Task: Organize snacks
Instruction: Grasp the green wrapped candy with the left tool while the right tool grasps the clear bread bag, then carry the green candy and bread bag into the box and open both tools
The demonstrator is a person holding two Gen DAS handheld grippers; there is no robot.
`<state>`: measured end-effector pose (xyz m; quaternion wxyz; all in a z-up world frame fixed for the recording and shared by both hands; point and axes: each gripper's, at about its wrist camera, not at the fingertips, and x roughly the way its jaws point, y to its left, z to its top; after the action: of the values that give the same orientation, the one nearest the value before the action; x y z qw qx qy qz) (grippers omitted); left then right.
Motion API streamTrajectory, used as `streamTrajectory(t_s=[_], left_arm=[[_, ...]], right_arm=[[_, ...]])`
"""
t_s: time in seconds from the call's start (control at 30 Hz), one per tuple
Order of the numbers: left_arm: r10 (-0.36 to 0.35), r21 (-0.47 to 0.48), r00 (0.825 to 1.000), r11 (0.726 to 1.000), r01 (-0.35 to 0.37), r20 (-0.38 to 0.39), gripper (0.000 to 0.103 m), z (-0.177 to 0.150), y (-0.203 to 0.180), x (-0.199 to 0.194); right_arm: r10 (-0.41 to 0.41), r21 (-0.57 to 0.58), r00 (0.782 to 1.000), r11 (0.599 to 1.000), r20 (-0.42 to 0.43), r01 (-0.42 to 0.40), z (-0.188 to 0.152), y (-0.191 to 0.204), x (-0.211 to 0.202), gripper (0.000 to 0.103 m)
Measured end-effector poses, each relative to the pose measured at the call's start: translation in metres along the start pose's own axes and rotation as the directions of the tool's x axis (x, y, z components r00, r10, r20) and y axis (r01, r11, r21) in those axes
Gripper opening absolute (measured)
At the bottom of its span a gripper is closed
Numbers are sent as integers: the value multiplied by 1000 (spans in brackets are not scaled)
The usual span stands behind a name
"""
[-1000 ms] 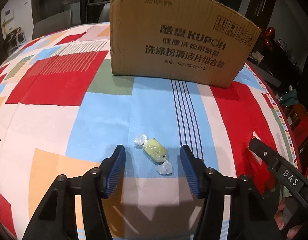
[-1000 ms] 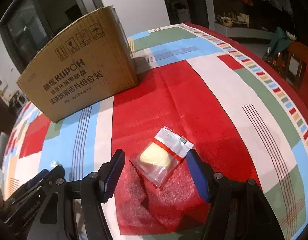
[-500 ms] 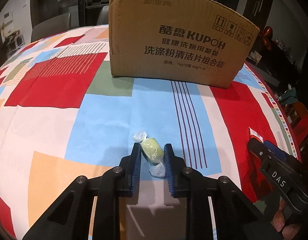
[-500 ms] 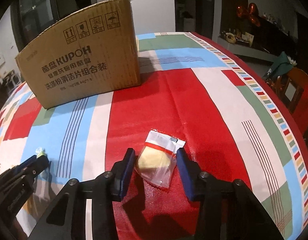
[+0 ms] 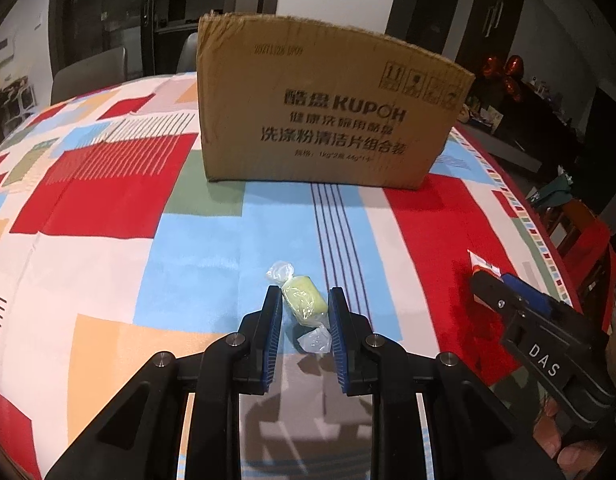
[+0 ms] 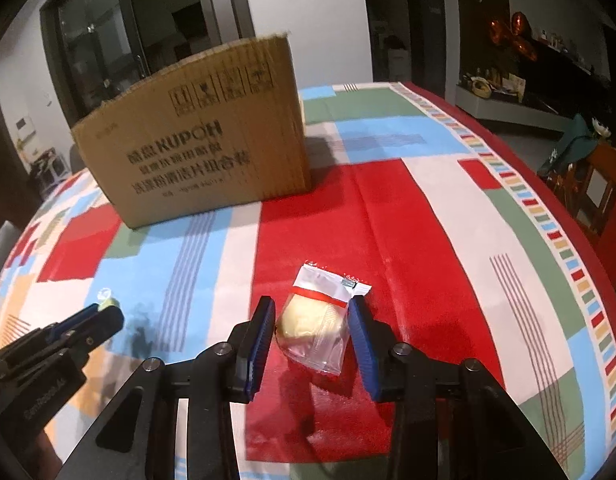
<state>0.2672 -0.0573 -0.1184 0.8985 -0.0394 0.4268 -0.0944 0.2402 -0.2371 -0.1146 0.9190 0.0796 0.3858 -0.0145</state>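
A green candy (image 5: 304,306) in a clear twisted wrapper sits between the blue pads of my left gripper (image 5: 304,294), which is shut on it just above the patterned tablecloth (image 5: 108,208). A clear packet (image 6: 319,320) with a red stripe and a pale yellow pastry inside is pinched at its sides by my right gripper (image 6: 312,305); the packet rests on a red patch of cloth. Each gripper shows in the other view: the right gripper (image 5: 492,278) at the right edge, the left gripper (image 6: 104,312) at the lower left.
A brown cardboard box (image 5: 327,112) with black print stands upright behind both snacks, also seen as the box (image 6: 204,148) at the upper left. A wooden chair (image 6: 603,184) stands past the table's right edge and a grey chair (image 5: 88,76) at the far left.
Both grippers closed from wide open onto their snacks. The left gripper then rose a little with the candy and the box sank lower in its view. The right one rolled slightly.
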Motion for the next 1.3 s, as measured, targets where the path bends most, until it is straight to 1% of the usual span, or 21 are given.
streamTrajectory(t_s=[0.3,0.6,0.87,1.1,1.23,1.3], left_arm=[[-20,33,997,999,18,70,24,15,-6,-32],[-40,58,988,998,32,149,24,42,-11,-63],[-40,74,977,997,25,209,24,68,-10,-78],[-32,116,963,993,1,266,24,90,-13,-92],[-29,138,959,990,-11,280,24,104,-15,-96],[-37,146,959,989,-4,280,24,112,-15,-98]], right_arm=[[56,-21,996,998,77,-54,16,6,-27,39],[115,-45,983,993,143,-109,39,14,-51,39],[150,-67,966,988,210,-139,65,20,-67,39],[190,-85,947,981,258,-174,92,26,-76,39],[211,-111,939,976,273,-187,108,32,-80,39],[220,-126,935,973,280,-191,116,34,-81,39]])
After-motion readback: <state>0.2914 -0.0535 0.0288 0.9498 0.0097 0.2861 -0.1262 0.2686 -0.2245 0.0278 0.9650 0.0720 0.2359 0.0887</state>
